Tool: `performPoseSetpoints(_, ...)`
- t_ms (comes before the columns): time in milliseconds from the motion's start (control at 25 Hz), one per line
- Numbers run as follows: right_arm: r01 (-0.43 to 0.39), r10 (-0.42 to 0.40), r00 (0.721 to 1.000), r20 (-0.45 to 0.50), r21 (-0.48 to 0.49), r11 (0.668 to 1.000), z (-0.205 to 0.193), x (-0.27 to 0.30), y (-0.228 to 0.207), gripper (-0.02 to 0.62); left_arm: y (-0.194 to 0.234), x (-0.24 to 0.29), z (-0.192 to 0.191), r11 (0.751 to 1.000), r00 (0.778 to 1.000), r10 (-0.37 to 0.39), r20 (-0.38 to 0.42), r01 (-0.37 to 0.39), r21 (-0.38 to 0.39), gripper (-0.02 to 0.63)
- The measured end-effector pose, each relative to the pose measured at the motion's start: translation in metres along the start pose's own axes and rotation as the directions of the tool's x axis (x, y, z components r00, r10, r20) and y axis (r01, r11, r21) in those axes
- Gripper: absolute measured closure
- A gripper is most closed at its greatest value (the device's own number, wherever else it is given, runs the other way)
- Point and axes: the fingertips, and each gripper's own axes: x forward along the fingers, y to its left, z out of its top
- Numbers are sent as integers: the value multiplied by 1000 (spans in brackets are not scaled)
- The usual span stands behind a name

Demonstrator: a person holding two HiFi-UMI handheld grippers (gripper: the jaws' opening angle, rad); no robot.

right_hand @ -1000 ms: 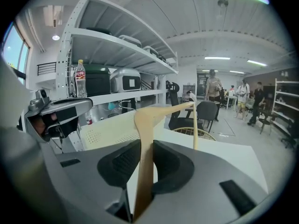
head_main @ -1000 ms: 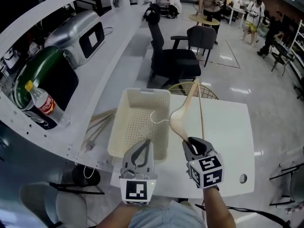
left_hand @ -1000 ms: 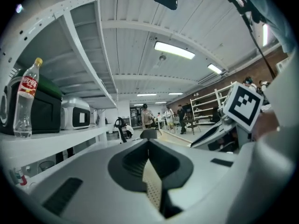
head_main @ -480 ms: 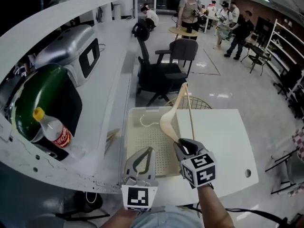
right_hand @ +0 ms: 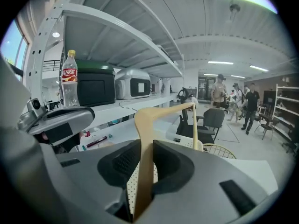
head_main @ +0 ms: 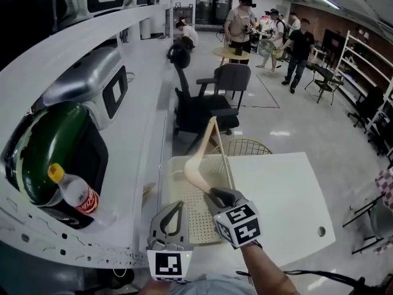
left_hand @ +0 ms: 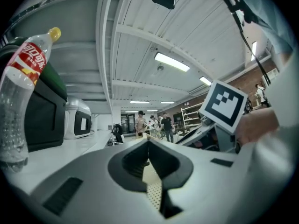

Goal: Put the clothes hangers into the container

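A cream perforated container [head_main: 167, 189] stands on the left part of the white table [head_main: 276, 189]. My right gripper [head_main: 216, 195] is shut on one end of a pale wooden clothes hanger [head_main: 198, 165], which rises tilted above the container's inside. In the right gripper view the hanger [right_hand: 159, 112] runs up from between the pads of my right gripper [right_hand: 145, 149], with the container [right_hand: 133, 183] below. My left gripper [head_main: 178, 204] hangs at the container's near edge, shut and empty. In the left gripper view that gripper [left_hand: 149, 146] has nothing between its closed tips.
A long white counter on the left carries a cola bottle [head_main: 77, 192], a green appliance [head_main: 52, 146] and a silver one [head_main: 92, 82]. A black office chair [head_main: 202, 106] and a round wire stool [head_main: 245, 146] stand behind the table. People stand far back.
My right gripper has carried the hanger leftward, from over the container's right rim to above its inside. The left gripper has stayed at the near edge, and the head view has tilted up.
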Motion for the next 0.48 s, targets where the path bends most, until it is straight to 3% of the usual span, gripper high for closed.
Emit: performPoseSetpoints(480, -82, 89, 994, -70, 95, 992, -34, 66, -6, 506, 27, 19, -15, 998, 996, 51, -74, -49, 27, 594)
